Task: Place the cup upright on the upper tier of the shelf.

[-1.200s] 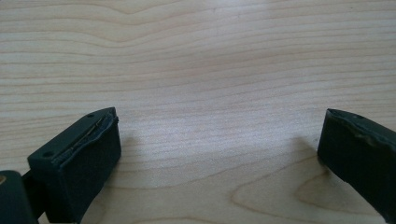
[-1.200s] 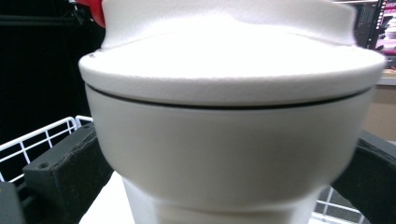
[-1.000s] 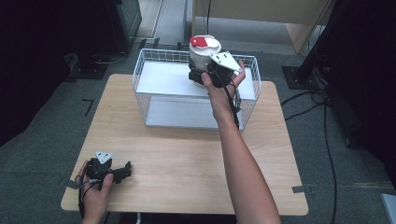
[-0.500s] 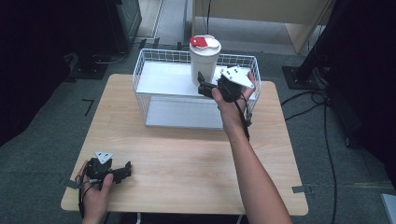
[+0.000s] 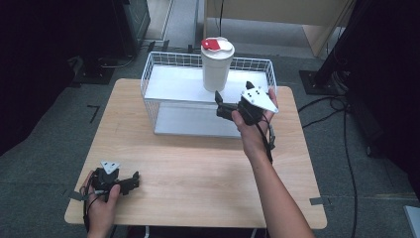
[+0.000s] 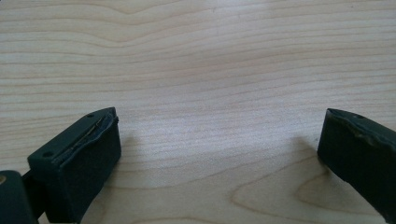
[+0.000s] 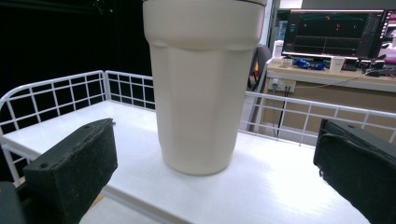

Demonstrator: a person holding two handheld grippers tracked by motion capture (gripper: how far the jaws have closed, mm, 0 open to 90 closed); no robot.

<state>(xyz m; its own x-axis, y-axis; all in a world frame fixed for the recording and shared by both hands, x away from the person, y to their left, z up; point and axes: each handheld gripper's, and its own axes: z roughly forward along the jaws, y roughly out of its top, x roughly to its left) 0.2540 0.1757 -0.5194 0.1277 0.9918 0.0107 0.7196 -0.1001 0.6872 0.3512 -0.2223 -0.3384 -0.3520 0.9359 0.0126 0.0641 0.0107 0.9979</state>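
Note:
A tall white cup [image 5: 217, 64] with a white-and-red lid stands upright on the white upper shelf of a wire basket [image 5: 153, 67] at the back of the table. It also looms close in the right gripper view, cup [image 7: 201, 88]. My right gripper [image 5: 221, 105] is open just in front of the cup, a short gap away, with nothing between its jaws; right gripper [image 7: 215, 172]. My left gripper [image 5: 130, 181] rests open on the wooden table [image 5: 198, 168] at the front left corner; left gripper [image 6: 219, 149] has only bare wood between its jaws.
The basket's wire walls [image 7: 56, 93] surround the white shelf [image 7: 261, 186]. A desk with a monitor [image 7: 336, 30] stands beyond the table. Cables [image 5: 341, 114] trail on the floor at the right.
My right gripper let go of the cup and drew back toward me, away from it. The cup stays standing in the basket. The left gripper has not moved.

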